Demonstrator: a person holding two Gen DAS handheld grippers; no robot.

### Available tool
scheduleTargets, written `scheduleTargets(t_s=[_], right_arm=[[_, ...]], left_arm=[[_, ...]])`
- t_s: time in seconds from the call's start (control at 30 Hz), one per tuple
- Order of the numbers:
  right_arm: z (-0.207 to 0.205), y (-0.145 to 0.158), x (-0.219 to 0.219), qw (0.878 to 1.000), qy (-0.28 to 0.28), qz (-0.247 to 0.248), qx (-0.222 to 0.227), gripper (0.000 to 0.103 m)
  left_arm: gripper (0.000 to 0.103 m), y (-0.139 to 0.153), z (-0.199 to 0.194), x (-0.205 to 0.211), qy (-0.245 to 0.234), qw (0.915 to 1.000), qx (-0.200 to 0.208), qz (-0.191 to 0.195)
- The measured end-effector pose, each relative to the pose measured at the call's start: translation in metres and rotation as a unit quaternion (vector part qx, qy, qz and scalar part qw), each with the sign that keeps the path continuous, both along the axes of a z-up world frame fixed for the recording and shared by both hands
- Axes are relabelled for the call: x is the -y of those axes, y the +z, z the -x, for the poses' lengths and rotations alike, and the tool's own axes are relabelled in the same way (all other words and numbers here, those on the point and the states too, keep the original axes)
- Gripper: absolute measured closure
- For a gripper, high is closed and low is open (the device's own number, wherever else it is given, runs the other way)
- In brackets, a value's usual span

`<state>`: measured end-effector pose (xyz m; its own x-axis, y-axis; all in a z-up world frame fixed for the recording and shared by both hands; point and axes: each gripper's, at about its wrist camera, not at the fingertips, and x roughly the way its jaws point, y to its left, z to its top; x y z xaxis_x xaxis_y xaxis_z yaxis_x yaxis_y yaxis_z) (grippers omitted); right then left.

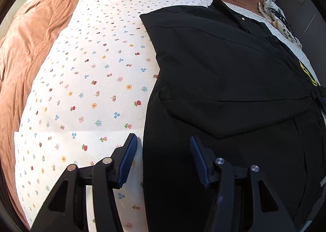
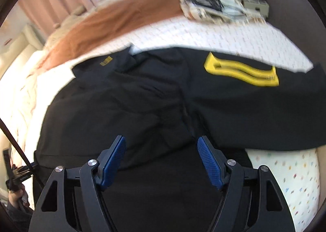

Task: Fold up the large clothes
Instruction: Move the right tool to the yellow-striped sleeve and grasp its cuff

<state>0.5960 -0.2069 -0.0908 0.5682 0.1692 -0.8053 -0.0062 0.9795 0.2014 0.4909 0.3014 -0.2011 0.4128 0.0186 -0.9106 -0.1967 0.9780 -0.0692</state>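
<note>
Fingers of the left gripper [image 1: 162, 160] stand partly open with nothing pressed between them; they straddle the near left edge of the black garment [image 1: 234, 99], one blue pad over the flowered sheet [image 1: 91, 69] and the other over dark cloth. Whether the pads touch the fabric cannot be told from this view. The right gripper [image 2: 162, 162] is spread wider and empty as well, poised over the near middle of the same garment, with cloth below the gap but none caught in it; that view is blurred.

That black garment lies spread on the bed, on the flowered sheet, with a rust-brown blanket [image 1: 40, 28] beyond it. One sleeve or side panel is already laid across its body, making a slanted flap in the left view. Its collar [image 1: 228, 8], with a small brass button, sits at the far end, so the long axis runs from the grippers away toward the head of the bed, and the garment points collar-first away from the person. A yellow emblem [image 2: 242, 73] marks the right-hand side, which looks not yet folded in.

For the coming move, the telling relation seems to be this: the left side edge runs lengthwise straight through the left fingers, while the unfolded right side lies ahead and to the right of the right fingers. I judge the right hand the nearer one to take that side. A pile of light patterned cloth [image 2: 220, 6] sits well apart at the far corner.
</note>
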Motion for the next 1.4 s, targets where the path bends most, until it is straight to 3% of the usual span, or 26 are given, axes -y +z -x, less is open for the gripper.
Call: scheduleTargets(t_s=[0.03, 0.1, 0.17, 0.4, 0.53, 0.57, 0.63, 0.67, 0.7, 0.77, 0.87, 0.9, 1.0, 1.17, 1.4], right_arm=[[-0.006, -0.005, -0.002, 1.000, 0.003, 0.001, -0.008, 0.037], [-0.021, -0.021, -0.008, 0.999, 0.010, 0.015, -0.032, 0.061], [-0.042, -0.032, -0.009, 0.998, 0.013, 0.031, -0.046, 0.074], [-0.076, -0.037, -0.027, 0.996, 0.014, 0.087, -0.029, 0.077], [-0.079, -0.034, -0.020, 0.998, 0.016, 0.051, -0.031, 0.077], [-0.075, -0.031, -0.012, 0.999, 0.016, 0.027, -0.028, 0.073], [-0.067, -0.021, 0.004, 1.000, 0.010, -0.012, -0.001, 0.050], [-0.060, -0.015, 0.013, 1.000, 0.009, -0.019, 0.012, 0.027], [-0.055, -0.010, 0.019, 0.999, 0.013, -0.026, 0.025, 0.021], [-0.042, 0.000, 0.035, 0.999, 0.010, -0.028, 0.038, 0.021], [-0.018, 0.011, 0.055, 0.999, -0.002, -0.019, 0.049, 0.021], [-0.010, 0.015, 0.061, 0.998, -0.004, -0.010, 0.056, 0.021], [0.012, 0.026, 0.080, 0.998, -0.006, 0.003, 0.069, 0.021], [0.050, 0.041, 0.124, 0.996, -0.034, -0.023, 0.076, 0.021], [0.089, 0.057, 0.192, 0.993, -0.085, -0.028, 0.083, 0.021]], left_arm=[[0.048, 0.000, -0.002, -0.001, -0.001, 1.0000, -0.001, -0.002], [0.048, -0.001, -0.006, -0.002, 0.001, 1.0000, -0.001, -0.005], [0.048, -0.002, -0.009, -0.003, 0.002, 1.0000, -0.002, -0.009], [0.048, -0.003, -0.015, -0.012, 0.019, 0.9997, 0.000, -0.018], [0.048, -0.001, -0.015, -0.015, 0.026, 0.9996, -0.002, -0.010], [0.048, -0.001, -0.014, -0.015, 0.027, 0.9996, -0.004, -0.011], [0.048, 0.005, -0.009, -0.015, 0.036, 0.9993, -0.002, -0.011], [0.048, 0.009, -0.006, -0.015, 0.039, 0.9992, 0.001, -0.012], [0.048, 0.013, -0.004, -0.015, 0.040, 0.9991, 0.005, -0.009], [0.042, 0.022, 0.001, -0.014, 0.044, 0.9990, 0.011, 0.003], [0.014, 0.039, 0.008, -0.008, 0.049, 0.9984, 0.024, 0.011], [0.010, 0.047, 0.011, -0.004, 0.050, 0.9980, 0.033, 0.021], [0.009, 0.068, 0.016, 0.007, 0.053, 0.9968, 0.046, 0.040], [0.009, 0.100, 0.022, 0.033, 0.042, 0.9960, 0.065, 0.044], [0.009, 0.132, 0.032, 0.081, 0.019, 0.9961, 0.080, 0.032]])
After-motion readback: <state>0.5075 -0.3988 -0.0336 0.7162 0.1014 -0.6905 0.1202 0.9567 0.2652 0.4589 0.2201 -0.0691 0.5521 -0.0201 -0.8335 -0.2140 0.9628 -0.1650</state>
